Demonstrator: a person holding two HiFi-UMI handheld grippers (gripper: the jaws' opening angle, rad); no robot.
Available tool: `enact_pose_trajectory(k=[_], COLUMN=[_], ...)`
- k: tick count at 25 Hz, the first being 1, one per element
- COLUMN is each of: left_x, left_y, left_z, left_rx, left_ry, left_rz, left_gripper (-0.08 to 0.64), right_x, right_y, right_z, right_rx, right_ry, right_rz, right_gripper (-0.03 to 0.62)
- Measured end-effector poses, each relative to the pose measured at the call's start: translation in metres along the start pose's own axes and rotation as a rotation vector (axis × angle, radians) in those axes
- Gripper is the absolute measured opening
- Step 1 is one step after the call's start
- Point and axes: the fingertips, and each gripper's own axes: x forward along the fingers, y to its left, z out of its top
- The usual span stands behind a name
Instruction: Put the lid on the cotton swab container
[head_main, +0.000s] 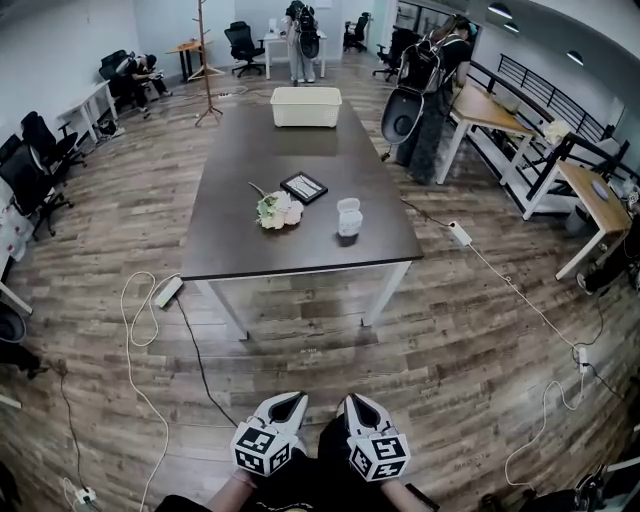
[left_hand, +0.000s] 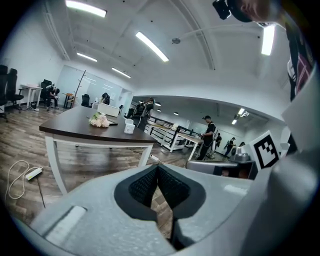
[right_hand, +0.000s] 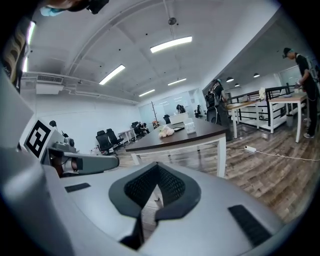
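**Grippers closed and empty, well short of the table**

Grippers sit side by side at the bottom of the head view, the left gripper (head_main: 289, 402) and right gripper (head_main: 357, 403) each topped by a marker cube, both over the plank floor (head_main: 470, 350). Only the 2 gripper views show the jaws: on each, the black ribbed pads (left_hand: 142, 186) meet at the tips, with nothing between them.

Between grippers and table lie a white power strip (head_main: 168, 291) and a looping white cable (head_main: 135, 325) on the grey-brown wood.

The table (head_main: 235, 245) has a dark matt top on white legs. The cotton swab container (head_main: 349, 217), small and clear plastic, stands near its right front edge, well apart from both grippers; whether its lid is on I cannot tell. Just left of it lies a pale bunch of flowers (head_main: 279, 210), with a black frame (head_main: 304, 187) behind. At the far end stands a cream basket (head_main: 305, 106). Beyond are a wooden coat stand (head_main: 206, 60) and people (head_main: 300, 40).
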Motion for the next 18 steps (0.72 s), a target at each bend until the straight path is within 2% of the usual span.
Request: enact_pose_trajectory(k=[6,12,18], left_x=[0.057,0.115,0.150], left_y=[0.004,0.002,0.000], left_z=[0.020,0.042,0.054], left_rx=[-0.017,0.003,-0.011], left_ry=[0.003,0.009,0.000], left_rz=[0.040,0.068,0.120], left_gripper=[0.008,0.008,0.008], right_x=[0.036,0.066,0.089], right_y=[-0.051,-0.100,-0.124], right_z=[0.026,0.055,0.072], right_rx=[-0.015,0.000,-0.003], right_ry=[0.033,0.025,0.026], right_rz=[0.038,0.078,0.181], right_gripper=[0.008,0.008,0.008])
